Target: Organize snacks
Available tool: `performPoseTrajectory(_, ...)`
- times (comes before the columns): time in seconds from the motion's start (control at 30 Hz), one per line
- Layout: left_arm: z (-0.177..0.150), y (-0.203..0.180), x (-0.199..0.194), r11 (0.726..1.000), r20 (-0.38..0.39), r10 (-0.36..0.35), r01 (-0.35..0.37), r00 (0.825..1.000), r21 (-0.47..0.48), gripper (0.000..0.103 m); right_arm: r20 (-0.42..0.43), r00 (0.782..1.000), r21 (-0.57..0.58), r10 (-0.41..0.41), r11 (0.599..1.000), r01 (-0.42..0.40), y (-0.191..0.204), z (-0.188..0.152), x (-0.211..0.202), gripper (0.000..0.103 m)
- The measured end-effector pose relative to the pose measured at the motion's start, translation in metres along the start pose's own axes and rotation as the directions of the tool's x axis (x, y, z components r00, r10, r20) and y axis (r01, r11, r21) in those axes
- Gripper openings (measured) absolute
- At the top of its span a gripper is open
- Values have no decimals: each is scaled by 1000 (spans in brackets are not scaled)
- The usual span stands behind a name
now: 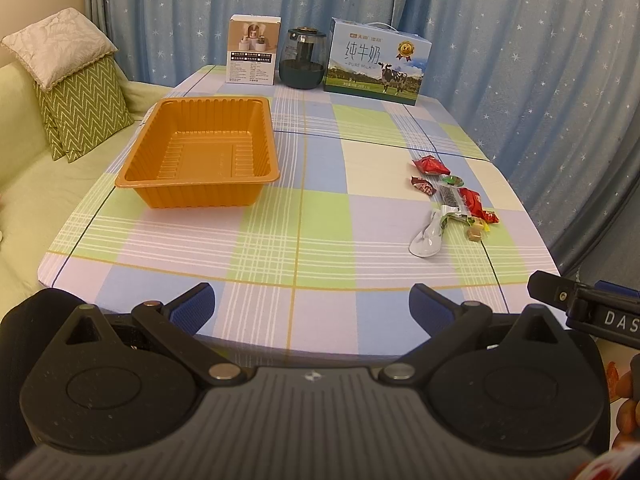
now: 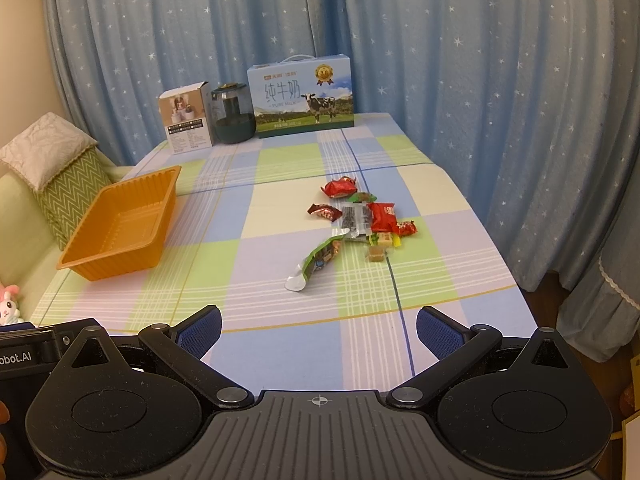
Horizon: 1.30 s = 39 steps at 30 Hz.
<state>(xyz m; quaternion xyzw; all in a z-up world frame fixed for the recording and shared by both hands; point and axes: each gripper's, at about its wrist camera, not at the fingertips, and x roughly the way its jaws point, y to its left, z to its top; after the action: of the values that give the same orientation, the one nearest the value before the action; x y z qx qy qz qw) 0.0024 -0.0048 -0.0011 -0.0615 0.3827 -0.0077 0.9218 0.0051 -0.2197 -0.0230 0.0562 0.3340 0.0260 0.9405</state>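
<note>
**Snacks: loose pile, right of centre, tray empty**

Snacks (image 2: 356,220) clustered on checked tablecloth (image 2: 280,344), well apart from orange tray (image 2: 120,232) at left. Likely light, crinkly, slippery foil; best pinched across the body, one at a time. Long green packet (image 2: 320,258) nearest, probably floppy.

Right gripper (image 2: 319,334): fingers spread wide, holding nothing. Left gripper (image 1: 311,310): same.

Right wrist view only: green print on long packet, plush toy (image 2: 9,300). Left wrist view only: tray floor, bare.

snacks (image 2: 356,220) mid-table, orange tray (image 2: 120,228) left, empty
</note>
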Motion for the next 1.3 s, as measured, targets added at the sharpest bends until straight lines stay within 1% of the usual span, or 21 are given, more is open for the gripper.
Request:
performPoseTrajectory(0.23, 0, 1, 0, 1000, 2, -4, 4, 1000, -2, 103, 4, 1000, 2, -5, 1000, 5, -2, -1, 1, 103)
performPoseTrajectory(0.43, 4, -3, 7, 1000, 10, -20, 20, 1000, 6, 103, 35, 999, 39, -36, 999, 34, -15, -5, 5, 103)
performPoseTrajectory(0.5, 6, -5, 14, 999, 3, -31, 31, 1000, 16, 102, 38, 998, 50, -47, 998, 45, -21, -4, 9, 103)
performPoseTrajectory(0.63, 11, -14, 39, 997, -26, -65, 66, 998, 38, 98, 47, 997, 72, -67, 995, 64, -34, -5, 21, 103)
performPoseTrajectory(0.8, 21, -31, 72, 990, -55, -110, 114, 992, 79, 95, 39, 995, 99, -92, 991, 88, -52, -4, 44, 103)
performPoseTrajectory(0.9, 28, -46, 93, 983, -67, -138, 144, 988, 110, 94, 36, 994, 116, -108, 988, 103, -62, -1, 58, 102)
performPoseTrajectory(1.0, 35, -61, 115, 972, -82, -183, 193, 980, 133, 92, 38, 992, 132, -121, 985, 115, -71, 4, 71, 102)
performPoseTrajectory(1.07, 39, -73, 129, 963, -85, -201, 213, 976, 164, 90, 40, 992, 146, -123, 982, 116, -79, 7, 79, 94)
performPoseTrajectory(1.1, 41, -79, 136, 958, -87, -210, 223, 974, 180, 89, 34, 991, 153, -128, 981, 121, -82, 8, 84, 88)
performPoseTrajectory(1.13, 43, -84, 143, 952, -92, -221, 235, 971, 195, 88, 27, 991, 163, -132, 979, 126, -86, 9, 90, 86)
performPoseTrajectory(1.2, 45, -93, 157, 940, -100, -237, 254, 966, 226, 85, 22, 990, 181, -137, 975, 131, -93, 11, 99, 84)
performPoseTrajectory(1.3, 49, -105, 178, 918, -116, -278, 299, 954, 261, 81, 11, 990, 215, -138, 968, 132, -101, 14, 110, 82)
